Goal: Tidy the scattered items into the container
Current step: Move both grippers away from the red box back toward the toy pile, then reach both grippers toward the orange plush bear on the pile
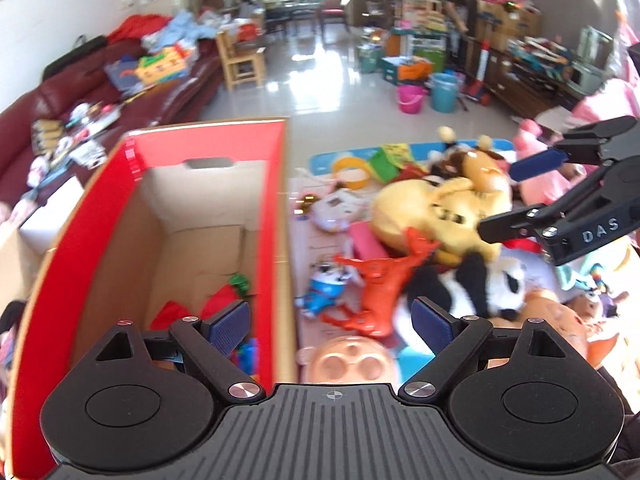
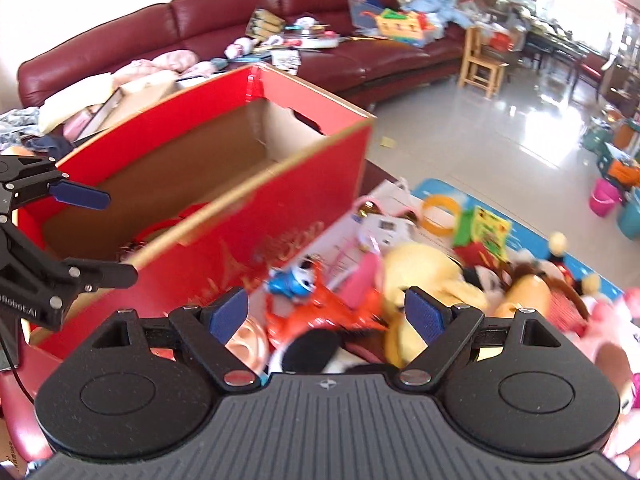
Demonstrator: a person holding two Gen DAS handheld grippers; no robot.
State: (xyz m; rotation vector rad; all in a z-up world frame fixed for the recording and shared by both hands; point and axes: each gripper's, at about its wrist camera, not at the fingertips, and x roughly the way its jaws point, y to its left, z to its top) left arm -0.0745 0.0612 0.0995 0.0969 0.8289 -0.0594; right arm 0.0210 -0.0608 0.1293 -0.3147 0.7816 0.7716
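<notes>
A red cardboard box (image 1: 276, 184) (image 2: 280, 216) stands open-topped on the left, with red and green items (image 1: 228, 294) on its floor. Beside it on the mat lie an orange plastic animal (image 1: 376, 288) (image 2: 320, 312), a panda plush (image 1: 480, 284), a yellow plush (image 1: 432, 208) (image 2: 416, 268), a blue-and-white figure (image 1: 324, 284) (image 2: 292, 280) and a pink face toy (image 1: 352, 360) (image 2: 248, 340). My left gripper (image 1: 332, 326) (image 2: 108, 236) hangs open over the box's near right wall, holding nothing. My right gripper (image 2: 328, 316) (image 1: 516, 196) is open above the toy pile, also holding nothing.
A yellow ring (image 1: 352, 170) and a white gadget (image 1: 340, 208) lie farther back on the blue play mat (image 2: 532, 240). A cluttered maroon sofa (image 2: 360, 64) runs behind the box. A wooden chair (image 1: 240, 62), a pink bucket (image 1: 410, 98) and a blue bucket (image 1: 444, 92) stand on the shiny floor.
</notes>
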